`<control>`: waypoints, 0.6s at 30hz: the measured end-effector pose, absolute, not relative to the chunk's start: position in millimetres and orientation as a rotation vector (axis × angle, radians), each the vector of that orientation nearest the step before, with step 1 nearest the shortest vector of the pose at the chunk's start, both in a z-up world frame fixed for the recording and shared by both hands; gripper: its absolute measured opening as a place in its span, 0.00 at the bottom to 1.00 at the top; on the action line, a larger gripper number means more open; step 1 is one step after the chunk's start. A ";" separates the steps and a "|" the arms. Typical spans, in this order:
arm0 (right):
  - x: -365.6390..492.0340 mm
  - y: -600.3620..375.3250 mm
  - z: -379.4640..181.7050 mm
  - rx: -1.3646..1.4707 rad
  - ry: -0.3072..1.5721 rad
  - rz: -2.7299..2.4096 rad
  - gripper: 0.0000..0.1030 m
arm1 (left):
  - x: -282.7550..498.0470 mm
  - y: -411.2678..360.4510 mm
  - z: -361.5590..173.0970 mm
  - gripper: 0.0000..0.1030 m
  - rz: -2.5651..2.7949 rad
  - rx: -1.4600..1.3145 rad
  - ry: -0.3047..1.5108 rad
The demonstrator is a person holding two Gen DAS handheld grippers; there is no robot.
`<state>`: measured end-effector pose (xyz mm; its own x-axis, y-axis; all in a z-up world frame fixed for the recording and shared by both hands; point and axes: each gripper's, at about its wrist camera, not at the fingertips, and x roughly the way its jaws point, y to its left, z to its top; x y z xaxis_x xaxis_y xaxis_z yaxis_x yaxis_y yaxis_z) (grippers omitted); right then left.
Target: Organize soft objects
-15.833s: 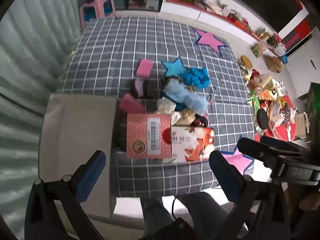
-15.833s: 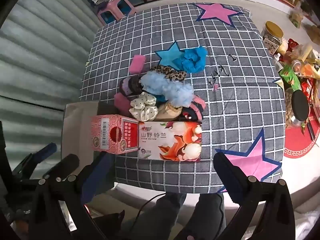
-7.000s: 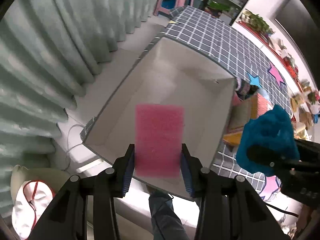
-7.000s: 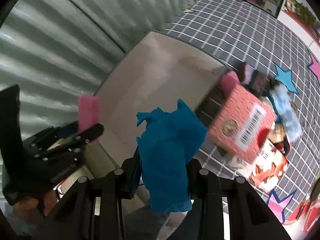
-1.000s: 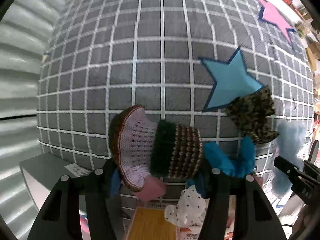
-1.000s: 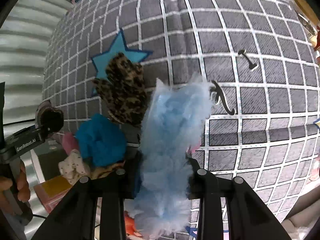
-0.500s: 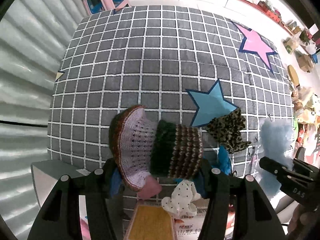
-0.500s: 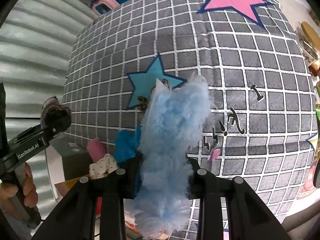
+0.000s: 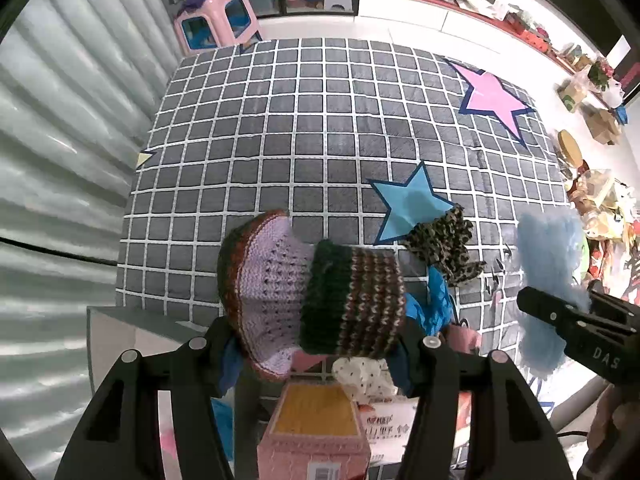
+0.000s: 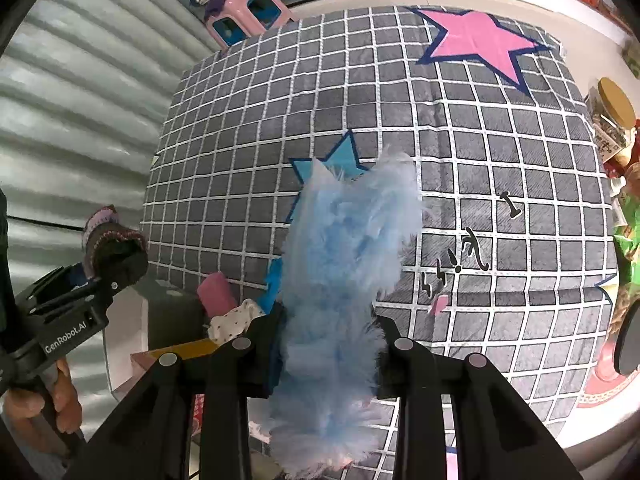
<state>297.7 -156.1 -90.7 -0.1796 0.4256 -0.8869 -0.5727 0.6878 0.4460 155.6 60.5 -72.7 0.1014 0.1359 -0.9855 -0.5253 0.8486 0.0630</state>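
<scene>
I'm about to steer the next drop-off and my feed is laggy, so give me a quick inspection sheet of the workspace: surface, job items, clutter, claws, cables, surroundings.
Surface: grey checked cloth with a pink star and a blue star.
Job's things: knitted hat and fluffy light-blue piece are held up; leopard scrunchie, bright blue fabric, dotted white scrunchie and pink sponge lie on the cloth.
Clutter: pink carton at the near edge.
Claws: left claw shut on the knitted hat; right claw shut on the fluffy light-blue piece.
Cables: nothing seen.
Surroundings: grey curtain to the left, pink stool beyond the cloth.
</scene>
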 end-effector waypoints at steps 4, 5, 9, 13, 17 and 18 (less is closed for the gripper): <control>284.9 -157.6 -77.6 -0.139 1.480 0.897 0.33 | 140.7 55.4 -61.2 0.61 0.505 -0.331 1.370; 281.4 -157.2 -74.0 -0.141 1.474 0.898 0.33 | 137.7 54.5 -59.2 0.61 0.507 -0.330 1.367; 268.1 -158.2 -61.8 -0.151 1.454 0.902 0.33 | 119.5 49.2 -47.0 0.61 0.510 -0.322 1.348; 251.2 -160.0 -51.8 -0.162 1.440 0.908 0.33 | 100.3 39.7 -36.4 0.61 0.507 -0.297 1.332; 235.7 -165.5 -45.5 -0.166 1.434 0.908 0.33 | 84.1 31.9 -29.8 0.61 0.494 -0.302 1.324; 231.5 -167.6 -44.2 -0.167 1.433 0.906 0.33 | 80.7 30.1 -28.6 0.61 0.491 -0.300 1.322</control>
<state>231.5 -167.6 -44.2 -0.1215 0.4337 -0.8928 -0.6202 0.6691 0.4094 80.7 30.1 -28.6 0.1659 0.1713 -0.9712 -0.5043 0.8610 0.0657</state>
